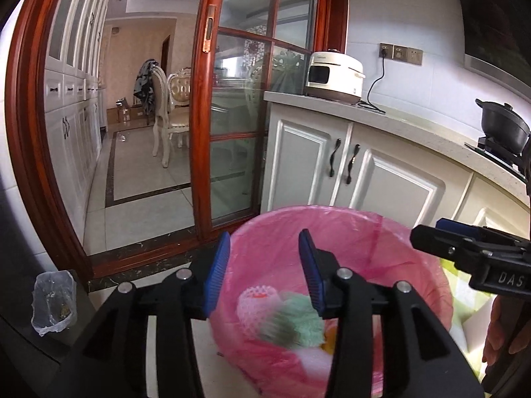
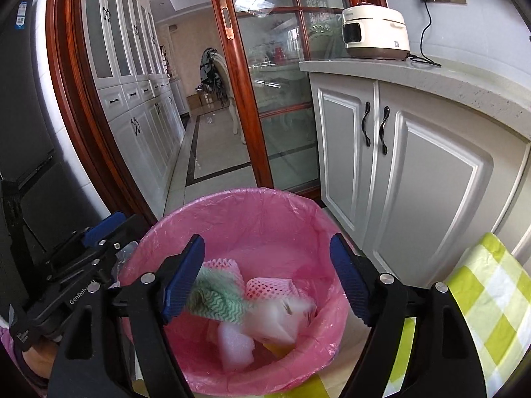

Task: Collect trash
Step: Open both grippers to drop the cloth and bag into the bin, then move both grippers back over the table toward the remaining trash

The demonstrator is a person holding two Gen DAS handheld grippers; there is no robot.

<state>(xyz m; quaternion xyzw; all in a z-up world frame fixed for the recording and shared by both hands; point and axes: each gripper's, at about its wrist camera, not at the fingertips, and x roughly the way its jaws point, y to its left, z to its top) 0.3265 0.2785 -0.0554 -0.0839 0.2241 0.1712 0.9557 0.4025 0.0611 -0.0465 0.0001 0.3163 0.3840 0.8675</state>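
- left gripper [image 1: 262,272] jaws apart, nothing between pads, above the bin.
- right gripper [image 2: 268,278] jaws wide apart, empty, above the same bin.
- pink-lined bin [image 2: 232,195] on floor by the white cabinets [image 2: 431,172]; inside: green-white cloth [image 2: 219,295], pink foam net [image 2: 268,287], white foam [image 2: 235,341].
- Checked cloth [image 2: 491,285] right of bin.
- Clear bag [image 1: 53,301] left, on dark surface.
- rice cooker [image 1: 333,78] on countertop's far end.

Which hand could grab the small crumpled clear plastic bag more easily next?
Probably the left. The small crumpled clear plastic bag sits just left of the open left gripper. The open right gripper is on the other side of the pink-lined round bin, farther from the bag.
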